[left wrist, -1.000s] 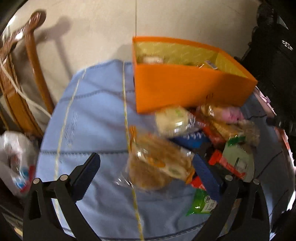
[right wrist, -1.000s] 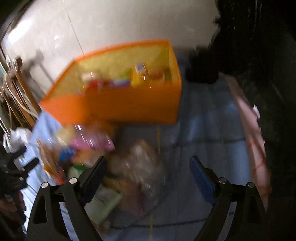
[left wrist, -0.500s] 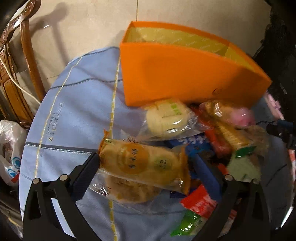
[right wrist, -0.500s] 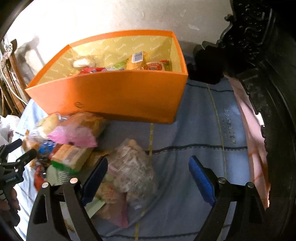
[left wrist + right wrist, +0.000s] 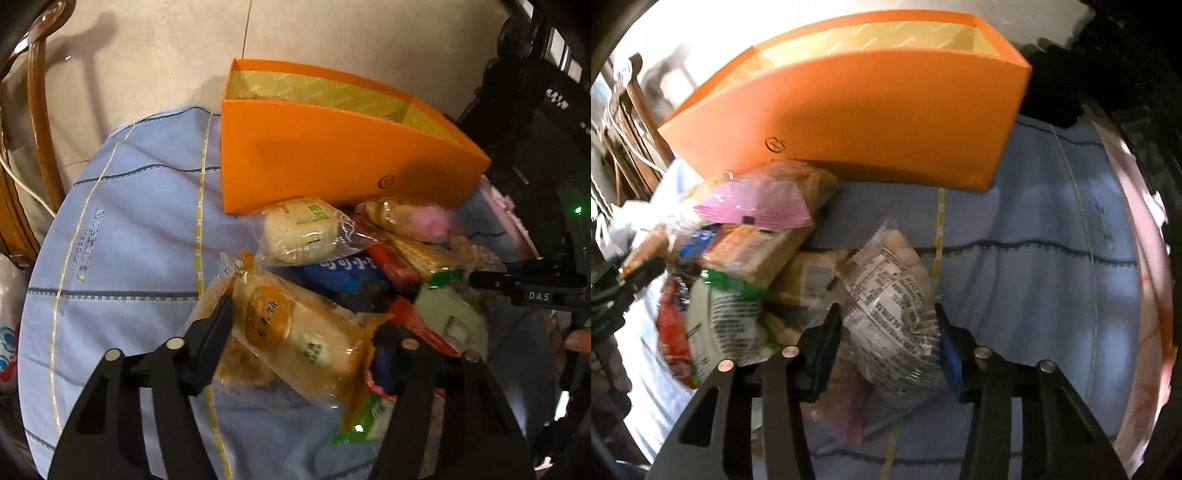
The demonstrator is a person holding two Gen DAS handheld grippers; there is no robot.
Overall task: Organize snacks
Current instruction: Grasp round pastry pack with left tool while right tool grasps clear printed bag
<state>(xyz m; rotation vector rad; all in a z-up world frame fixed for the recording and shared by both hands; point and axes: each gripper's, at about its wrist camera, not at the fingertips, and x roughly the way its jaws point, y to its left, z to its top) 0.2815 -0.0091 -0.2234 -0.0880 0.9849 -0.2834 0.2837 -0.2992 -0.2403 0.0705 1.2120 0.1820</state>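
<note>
- L gripper (image 5: 303, 328) is pitched steeply down; fingers, just closing, are clamped on yellow cake pack (image 5: 306, 343).
- R gripper (image 5: 888, 338), pitched down, is likewise just closed, pinching clear printed bag (image 5: 894, 314).

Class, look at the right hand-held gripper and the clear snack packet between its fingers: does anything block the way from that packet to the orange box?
Nothing visible does. The right hand-held gripper has just been closing around the clear snack packet. Bare blue tablecloth lies between it and the orange box; the snack pile sits off to the left.

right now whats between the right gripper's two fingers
A clear printed snack packet sits between the right gripper fingers, shown in the right wrist view; its jaws have just been closing.
</note>
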